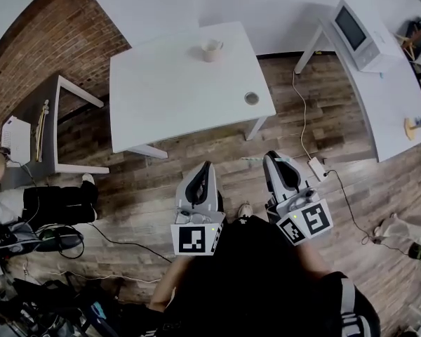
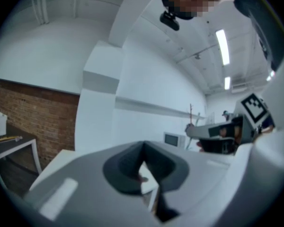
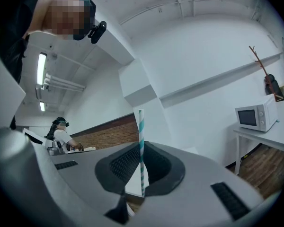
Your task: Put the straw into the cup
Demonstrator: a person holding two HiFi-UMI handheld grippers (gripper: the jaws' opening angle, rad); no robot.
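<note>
Right gripper view: right gripper (image 3: 141,174) clamps the striped straw (image 3: 141,141), left gripper (image 2: 144,171) closed, empty; transport step, apparently, and next needs alignment above the cup (image 1: 211,50) near the table (image 1: 168,97) far edge.

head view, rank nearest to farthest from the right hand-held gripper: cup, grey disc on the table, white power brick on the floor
1. white power brick, on the floor just right of the right hand-held gripper
2. grey disc, at the near right corner of the table
3. cup, at the table's far edge

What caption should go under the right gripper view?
Right gripper shut on a teal-striped straw, microwave on a table behind.
</note>
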